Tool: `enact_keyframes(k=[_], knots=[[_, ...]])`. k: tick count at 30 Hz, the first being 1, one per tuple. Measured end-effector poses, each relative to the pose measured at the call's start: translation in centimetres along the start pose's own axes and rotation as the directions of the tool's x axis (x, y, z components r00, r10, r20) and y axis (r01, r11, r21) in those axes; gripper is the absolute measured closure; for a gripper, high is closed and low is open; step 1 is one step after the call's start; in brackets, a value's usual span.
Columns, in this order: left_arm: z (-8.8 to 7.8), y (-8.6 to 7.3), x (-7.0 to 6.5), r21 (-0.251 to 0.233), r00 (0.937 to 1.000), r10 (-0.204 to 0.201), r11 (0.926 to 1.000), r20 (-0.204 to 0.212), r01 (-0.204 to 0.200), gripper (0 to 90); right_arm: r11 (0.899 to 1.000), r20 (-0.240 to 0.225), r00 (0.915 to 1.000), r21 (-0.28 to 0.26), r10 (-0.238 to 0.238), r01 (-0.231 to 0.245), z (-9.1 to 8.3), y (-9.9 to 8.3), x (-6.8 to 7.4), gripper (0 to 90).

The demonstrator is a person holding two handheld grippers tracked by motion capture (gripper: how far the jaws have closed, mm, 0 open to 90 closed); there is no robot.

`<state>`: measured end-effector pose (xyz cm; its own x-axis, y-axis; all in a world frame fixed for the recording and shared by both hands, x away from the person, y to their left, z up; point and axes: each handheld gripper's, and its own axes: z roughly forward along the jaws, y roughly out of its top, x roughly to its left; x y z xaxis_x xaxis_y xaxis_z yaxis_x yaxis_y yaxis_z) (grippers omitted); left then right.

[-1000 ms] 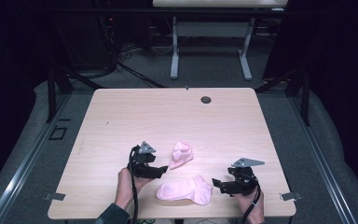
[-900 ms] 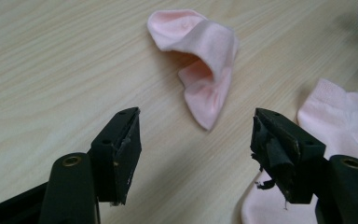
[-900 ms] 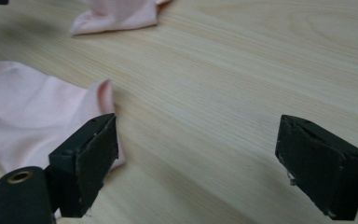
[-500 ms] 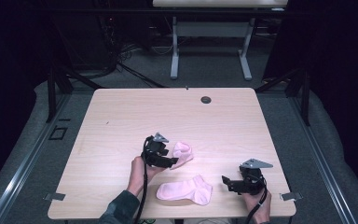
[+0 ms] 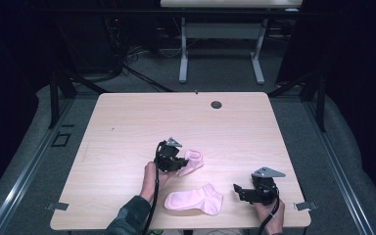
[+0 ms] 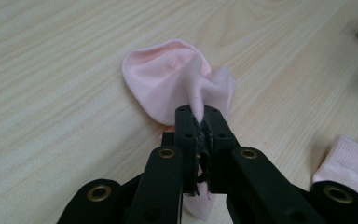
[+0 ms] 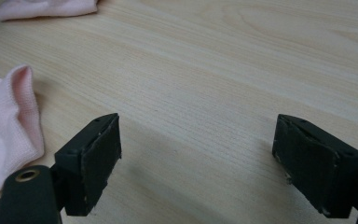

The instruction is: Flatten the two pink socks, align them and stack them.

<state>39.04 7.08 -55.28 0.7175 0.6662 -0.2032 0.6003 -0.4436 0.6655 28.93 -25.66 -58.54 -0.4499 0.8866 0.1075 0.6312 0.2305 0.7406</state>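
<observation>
The left gripper (image 6: 199, 122) has just been closing and now pinches a fold of the crumpled pink sock (image 6: 168, 79) near mid-bench (image 5: 127, 127); soft, light and limp, it will likely drape when lifted, so gathered cloth suits; the right gripper (image 7: 196, 163) stands open beside the flat second sock (image 5: 194, 199)

Overhead light brightens the pale wooden table (image 5: 127, 127); the surrounding room stays dark. The high view is soft and slightly grainy. Gripper views are sharp mid-frame, with faint shadows, blurred foregrounds and no glare.
</observation>
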Motion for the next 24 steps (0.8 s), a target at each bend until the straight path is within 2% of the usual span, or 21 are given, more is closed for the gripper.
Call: enact_keyframes(k=[3,5,6,7,8,10,11,12,15,16,18,19,22,24], knots=[[-0.7,0.0,0.3,-0.019,0.9997,0.003,0.9998,-0.022,-0.003,87.3,1.000,0.001,1.0000,0.001,0.002,-0.002,0.0,0.0,-0.1,14.7],[-2.0,0.2,0.7,-0.041,0.9982,0.010,0.9991,-0.060,-0.012,87.3,1.000,0.005,1.0000,0.004,-0.003,0.003,0.1,0.0,0.0,14.7],[-2.0,0.2,0.7,-0.041,0.9982,0.010,0.9991,-0.060,-0.012,87.3,1.000,0.005,1.0000,0.004,-0.003,0.003,0.1,0.0,0.0,14.7],[-3.1,0.3,0.7,-0.049,0.9938,0.032,0.9981,-0.107,-0.038,87.3,1.000,0.007,0.9999,0.008,-0.008,0.008,0.1,0.0,0.1,14.7],[-3.1,0.3,0.7,-0.049,0.9938,0.032,0.9981,-0.107,-0.038,87.3,1.000,0.007,0.9999,0.008,-0.008,0.008,0.1,0.0,0.1,14.7],[-4.4,0.4,0.6,-0.045,0.9849,0.063,0.9964,-0.161,-0.071,87.2,1.000,0.009,0.9999,0.011,-0.012,0.012,0.1,0.0,0.1,14.7],[-4.4,0.4,0.6,-0.045,0.9849,0.063,0.9964,-0.161,-0.071,87.2,1.000,0.009,0.9999,0.011,-0.012,0.012,0.1,0.0,0.1,14.7],[-5.0,0.5,0.5,-0.043,0.9797,0.079,0.9951,-0.184,-0.089,87.2,1.000,0.012,0.9998,0.010,-0.015,0.015,0.2,0.0,0.1,14.7],[-5.3,0.6,0.5,-0.057,0.9829,0.061,0.9958,-0.174,-0.072,87.2,1.000,0.015,0.9997,0.010,-0.017,0.017,0.2,0.0,0.2,14.7],[-5.4,0.7,0.4,-0.067,0.9894,0.039,0.9966,-0.140,-0.049,87.1,1.000,0.018,0.9997,0.010,-0.019,0.019,0.2,0.0,0.2,14.7],[-5.3,0.7,0.3,-0.076,0.9914,0.029,0.9963,-0.127,-0.039,87.0,1.000,0.015,0.9997,0.010,-0.020,0.020,0.2,0.0,0.2,14.7],[-5.3,0.9,-0.2,-0.088,0.9937,0.027,0.9954,-0.109,-0.037,87.1,1.000,0.017,0.9997,0.010,-0.018,0.018,0.2,0.0,0.2,14.7],[-5.2,1.1,-0.8,-0.096,0.9961,0.018,0.9950,-0.087,-0.026,87.0,1.000,0.017,0.9997,0.010,-0.018,0.018,0.2,0.0,0.2,14.7],[-5.3,1.6,-1.7,-0.135,0.9993,-0.005,0.9909,-0.037,0.000,86.9,1.000,0.016,0.9997,0.011,-0.020,0.019,0.2,0.0,0.2,14.7]])
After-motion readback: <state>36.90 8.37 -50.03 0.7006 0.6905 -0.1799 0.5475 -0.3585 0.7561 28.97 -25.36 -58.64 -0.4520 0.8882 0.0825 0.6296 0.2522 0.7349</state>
